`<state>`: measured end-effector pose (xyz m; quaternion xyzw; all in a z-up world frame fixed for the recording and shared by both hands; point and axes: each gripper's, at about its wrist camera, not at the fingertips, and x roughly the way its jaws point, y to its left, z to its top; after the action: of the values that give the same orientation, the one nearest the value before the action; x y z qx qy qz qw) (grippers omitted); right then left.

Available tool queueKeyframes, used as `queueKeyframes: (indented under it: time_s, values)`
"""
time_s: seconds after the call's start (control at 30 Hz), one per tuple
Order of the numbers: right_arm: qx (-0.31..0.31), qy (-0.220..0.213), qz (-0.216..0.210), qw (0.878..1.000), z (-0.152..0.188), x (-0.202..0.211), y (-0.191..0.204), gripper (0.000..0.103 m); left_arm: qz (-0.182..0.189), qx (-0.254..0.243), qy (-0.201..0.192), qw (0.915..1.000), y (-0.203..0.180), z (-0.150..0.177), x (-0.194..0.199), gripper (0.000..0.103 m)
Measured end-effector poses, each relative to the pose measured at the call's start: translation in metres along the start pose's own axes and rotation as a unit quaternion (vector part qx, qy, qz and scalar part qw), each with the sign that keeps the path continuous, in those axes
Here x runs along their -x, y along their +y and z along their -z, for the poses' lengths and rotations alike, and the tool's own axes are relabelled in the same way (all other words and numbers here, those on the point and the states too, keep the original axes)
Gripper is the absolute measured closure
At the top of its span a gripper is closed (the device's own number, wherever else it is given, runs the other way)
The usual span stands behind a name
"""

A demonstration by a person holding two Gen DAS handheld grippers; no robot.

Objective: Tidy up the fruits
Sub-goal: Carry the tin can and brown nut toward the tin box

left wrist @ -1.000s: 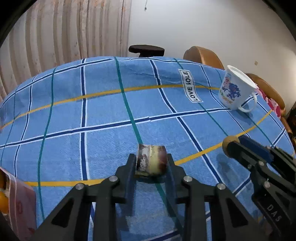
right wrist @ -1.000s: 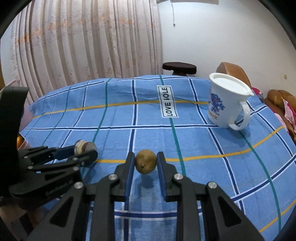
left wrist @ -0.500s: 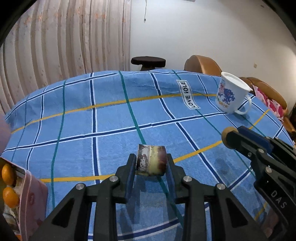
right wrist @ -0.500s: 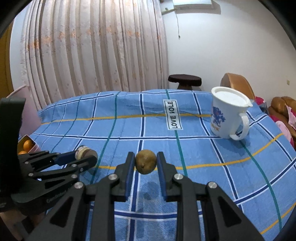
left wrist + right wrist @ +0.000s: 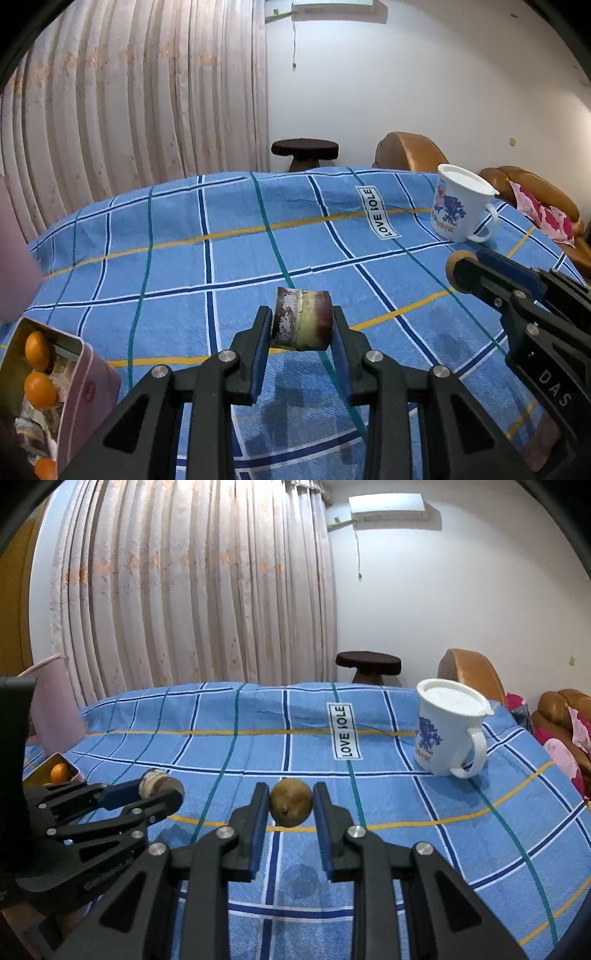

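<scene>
The pink box (image 5: 79, 380) of oranges (image 5: 38, 389) has come further into view at lower left. The left tongs (image 5: 301, 326) stay clamped on a cane chunk (image 5: 301, 325), the right tongs (image 5: 291, 806) on a brown fruit (image 5: 291, 806), both lifted above the blue-checked surface (image 5: 240, 258).

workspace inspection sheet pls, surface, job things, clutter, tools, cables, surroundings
surface: blue checked cloth, LOVE label.
job's things: cane piece and brown fruit, both held above the cloth; oranges in pink tin at left.
clutter: white mug, upright, far right.
grippers: left tool shut on cane piece; right tool shut on brown fruit.
cables: cord hanging on wall.
surroundings: curtain, stool, sofa.
</scene>
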<state>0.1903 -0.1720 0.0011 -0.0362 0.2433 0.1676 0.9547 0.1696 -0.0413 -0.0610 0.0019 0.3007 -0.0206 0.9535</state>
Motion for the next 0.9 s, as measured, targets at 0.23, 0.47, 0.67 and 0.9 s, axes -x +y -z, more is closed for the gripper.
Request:
queueKeyframes:
  time_s: [0.23, 0.47, 0.67, 0.9]
  values:
    - [0.004, -0.018, 0.002, 1.0, 0.0, 0.006, 0.002, 0.076, -0.007, 0.005, -0.02, 0.9998, 0.002, 0.001, 0.009, 0.07]
    - [0.008, -0.031, 0.005, 0.999, 0.0, 0.011, 0.003, 0.076, -0.012, 0.012, -0.039, 0.9991, 0.004, 0.003, 0.017, 0.07]
    - [0.016, -0.049, 0.008, 0.999, 0.0, 0.017, 0.006, 0.076, -0.023, 0.009, -0.061, 0.9978, 0.002, 0.006, 0.026, 0.07]
    - [0.023, -0.06, 0.004, 0.998, 0.0, 0.022, 0.011, 0.076, -0.026, 0.009, -0.073, 0.9969, 0.004, 0.008, 0.035, 0.07]
